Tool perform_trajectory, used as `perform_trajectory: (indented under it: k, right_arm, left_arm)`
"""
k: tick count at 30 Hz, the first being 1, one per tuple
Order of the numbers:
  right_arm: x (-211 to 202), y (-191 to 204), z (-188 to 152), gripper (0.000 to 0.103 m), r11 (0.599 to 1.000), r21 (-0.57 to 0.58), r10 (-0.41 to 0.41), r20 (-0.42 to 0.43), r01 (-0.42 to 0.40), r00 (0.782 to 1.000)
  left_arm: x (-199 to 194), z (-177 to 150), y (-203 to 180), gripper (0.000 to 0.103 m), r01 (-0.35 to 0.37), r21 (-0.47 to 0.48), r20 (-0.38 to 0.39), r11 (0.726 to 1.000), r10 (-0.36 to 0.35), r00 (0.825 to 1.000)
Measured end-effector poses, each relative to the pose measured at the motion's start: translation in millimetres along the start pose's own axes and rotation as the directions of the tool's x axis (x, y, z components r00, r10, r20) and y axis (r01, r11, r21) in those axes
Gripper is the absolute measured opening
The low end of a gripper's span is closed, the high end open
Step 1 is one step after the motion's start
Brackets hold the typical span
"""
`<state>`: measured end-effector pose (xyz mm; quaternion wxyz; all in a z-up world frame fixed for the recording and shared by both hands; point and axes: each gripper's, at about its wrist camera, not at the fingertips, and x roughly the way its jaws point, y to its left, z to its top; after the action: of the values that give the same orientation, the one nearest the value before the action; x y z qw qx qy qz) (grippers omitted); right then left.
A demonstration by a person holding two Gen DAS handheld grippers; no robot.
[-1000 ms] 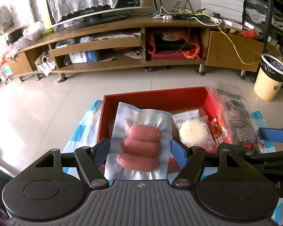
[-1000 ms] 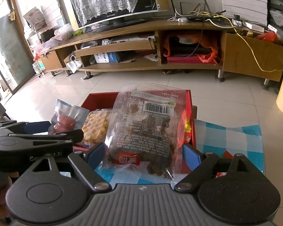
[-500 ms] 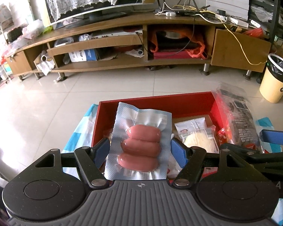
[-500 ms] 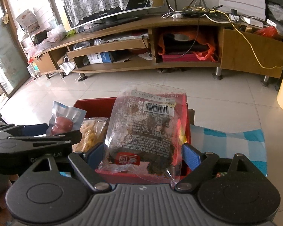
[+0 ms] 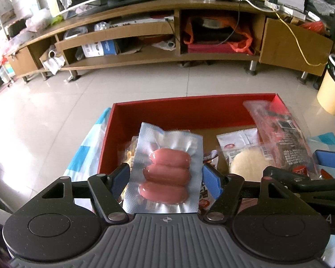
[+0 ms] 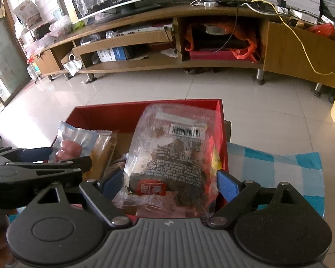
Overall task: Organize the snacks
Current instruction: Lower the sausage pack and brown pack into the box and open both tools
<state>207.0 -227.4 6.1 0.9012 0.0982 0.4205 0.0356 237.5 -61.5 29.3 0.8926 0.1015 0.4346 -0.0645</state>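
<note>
My left gripper [image 5: 166, 179] is shut on a clear vacuum pack of three pink sausages [image 5: 167, 174], held over the left part of a red box [image 5: 181, 109]. My right gripper [image 6: 170, 184] is shut on a clear bag of dark dried snack [image 6: 174, 163] with a barcode label, held over the right part of the same red box [image 6: 114, 114]. The right gripper's blue finger shows at the right edge of the left wrist view [image 5: 330, 158]. In the box lie a white round cake pack [image 5: 245, 160] and a yellow waffle pack [image 6: 105, 154].
The box stands on a blue-and-white checked cloth [image 6: 274, 169] on a low surface. Beyond it is tiled floor [image 5: 100, 93], a long wooden TV stand [image 5: 145, 33] and a yellow waste bin [image 5: 332, 84] at the far right.
Both grippers have moved forward and lower with their packs, so more of the box's inside shows below them. Both grips are unchanged.
</note>
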Motion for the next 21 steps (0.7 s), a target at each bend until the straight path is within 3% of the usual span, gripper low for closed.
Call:
perform_trajectory:
  k: [21]
  right_arm:
    - [7, 4, -2, 0.093, 0.999, -0.030, 0.032, -0.001, -0.032, 0.999]
  left_arm:
    - [-1, 6, 10, 0.088, -0.033, -0.035, 0.010, 0.999, 0.033, 0.999]
